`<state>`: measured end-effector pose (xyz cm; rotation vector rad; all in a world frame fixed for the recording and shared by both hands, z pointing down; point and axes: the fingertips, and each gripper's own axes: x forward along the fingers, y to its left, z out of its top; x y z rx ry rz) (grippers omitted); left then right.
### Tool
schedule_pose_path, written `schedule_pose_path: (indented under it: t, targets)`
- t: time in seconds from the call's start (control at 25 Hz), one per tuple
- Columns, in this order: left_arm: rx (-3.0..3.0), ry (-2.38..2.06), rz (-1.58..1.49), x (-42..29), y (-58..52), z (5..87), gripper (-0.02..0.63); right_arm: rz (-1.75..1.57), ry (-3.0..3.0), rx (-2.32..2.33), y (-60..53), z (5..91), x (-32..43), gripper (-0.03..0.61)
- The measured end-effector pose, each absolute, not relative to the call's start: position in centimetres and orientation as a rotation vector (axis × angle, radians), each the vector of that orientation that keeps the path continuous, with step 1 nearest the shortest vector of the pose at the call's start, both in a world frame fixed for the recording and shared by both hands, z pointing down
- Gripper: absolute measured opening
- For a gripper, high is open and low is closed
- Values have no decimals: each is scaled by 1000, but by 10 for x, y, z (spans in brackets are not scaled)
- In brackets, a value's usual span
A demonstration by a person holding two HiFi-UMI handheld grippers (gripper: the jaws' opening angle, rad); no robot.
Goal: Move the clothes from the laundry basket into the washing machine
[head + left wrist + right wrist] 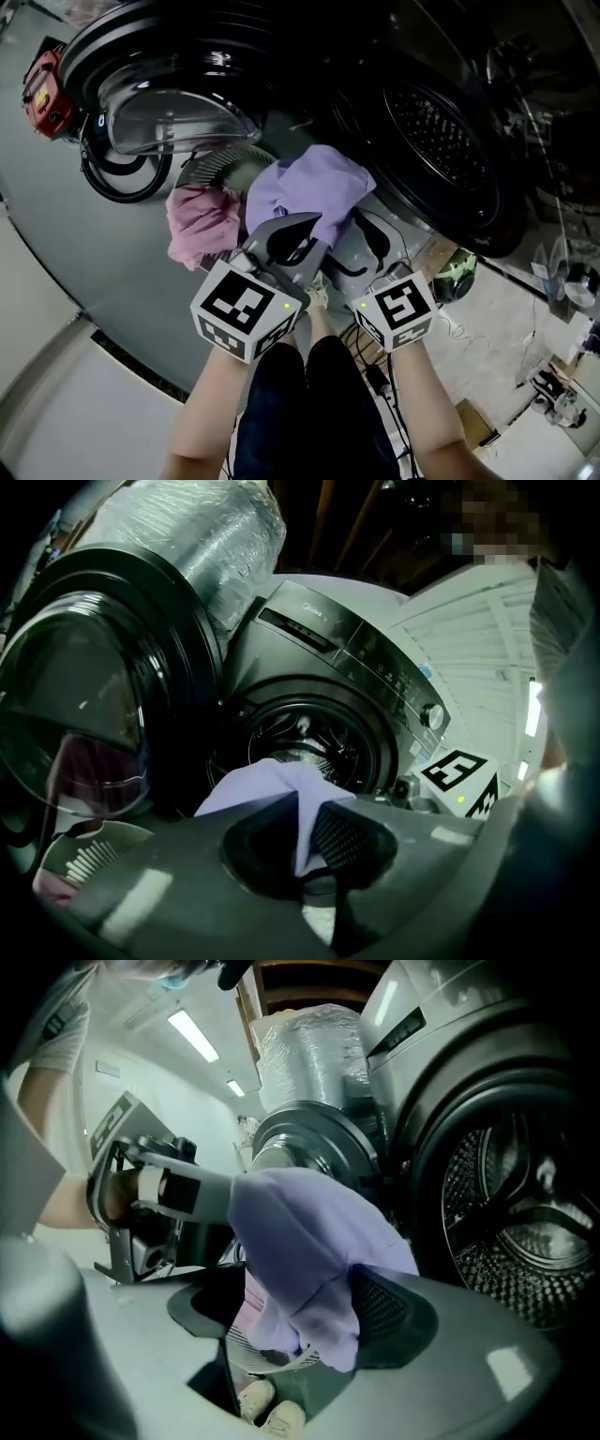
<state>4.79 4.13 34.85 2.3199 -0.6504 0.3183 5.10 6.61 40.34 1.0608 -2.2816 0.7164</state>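
The left claw (302,803) is clamped on a lilac garment (309,192), held just before the open washing machine (441,141). The right claw (295,1288) stands apart with that garment between its jaws. A pink garment (199,225) lies in the laundry basket (211,169).

- We are looking at a laundry corner in a plain work room.
- We see a big dark washing machine (319,658) with a knob (433,714) on its front.
- Its round door (169,89) hangs open, and its drum (439,141) is full of little holes.
- A grey laundry basket (217,169) stands beside it, with a pink cloth (202,225) and a purple cloth (314,187).
- Long strip lights (192,1035) shine on the ceiling.
- A big bundle wrapped in plastic (187,527) stands behind the machine.
- Wires (378,380) and a cardboard box (476,422) lie on the pale floor.
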Motion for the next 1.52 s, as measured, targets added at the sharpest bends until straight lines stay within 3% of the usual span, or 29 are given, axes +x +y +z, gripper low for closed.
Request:
schedule_pose_path:
  t: [0.12,0.24,0.32,0.36,0.56,0.68,0.76,0.84,1.32,1.52]
  targets:
    - [2309,-630,291,51,41,349,25,718,-2259,1106,57,421,47,355]
    - [2280,-640,281,50,41,357,25,752,-2253,1179,52,431,47,216]
    - [2257,-682,287,45,37,366,26,766,-2251,1190,52,436,43,86]
    - [2247,-708,293,42,35,370,26,765,-2243,1193,52,438,41,71]
    - [2196,-758,335,41,34,391,150,799,-2176,1317,47,443,64,62]
    - [2166,-756,381,45,40,406,173,783,-2099,1436,41,448,98,63]
    - [2137,-788,406,45,42,417,157,775,-2042,1528,34,457,125,61]
    - [2096,-818,406,43,47,427,1,790,-1974,1607,29,472,154,61]
    - [2022,-817,371,34,65,472,0,710,-1634,2115,-41,494,299,59]
    - [2012,-825,371,30,62,476,0,599,-1617,2171,-83,482,326,58]
